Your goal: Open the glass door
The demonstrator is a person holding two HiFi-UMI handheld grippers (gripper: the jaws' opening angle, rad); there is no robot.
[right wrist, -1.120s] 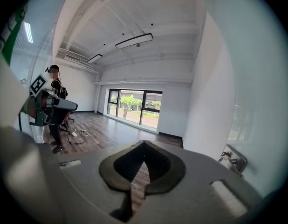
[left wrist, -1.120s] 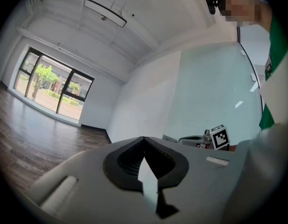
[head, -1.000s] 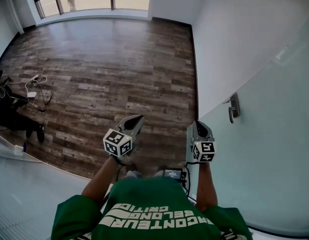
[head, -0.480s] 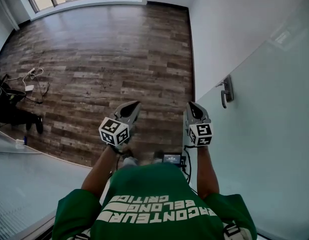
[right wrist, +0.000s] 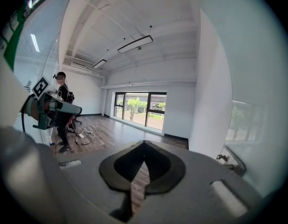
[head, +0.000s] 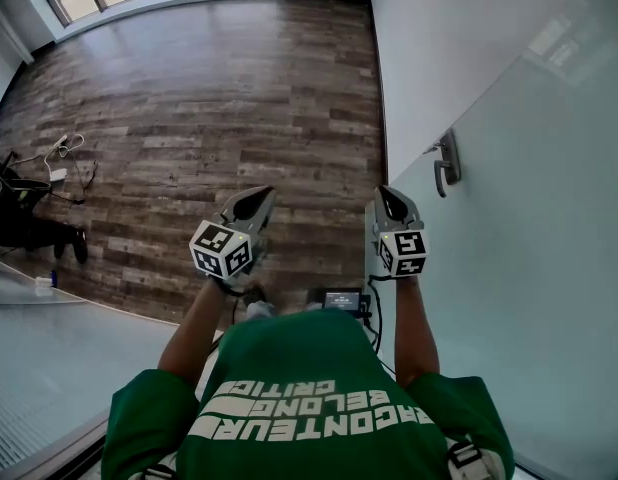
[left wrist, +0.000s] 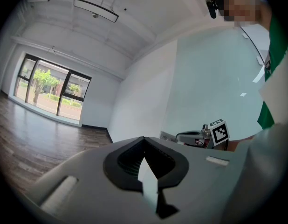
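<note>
Both grippers sit higher and further forward in the head view than a second ago, and the door handle (head: 446,163) has slid up the picture with them. The person appears to be stepping in along the glass door (head: 534,258), so this reads as the approach, with the opening itself not begun. The handle is ahead of the right gripper (head: 386,194) and to its right, near but clearly apart from it. Nothing touches the handle or the glass.

The right gripper's jaws are closed tip to tip, with only a thin slit below the tips through which the wooden floor (head: 239,98) shows. It holds nothing. In its own view the handle lies low at the right edge, off the line of the jaws.

The left gripper (head: 257,197) is the same – jaws together, nothing between them (just white wall (head: 459,48) behind the slit). It hangs over the floor, well away from the door.

To take the handle, the right jaws probably need to part first.
</note>
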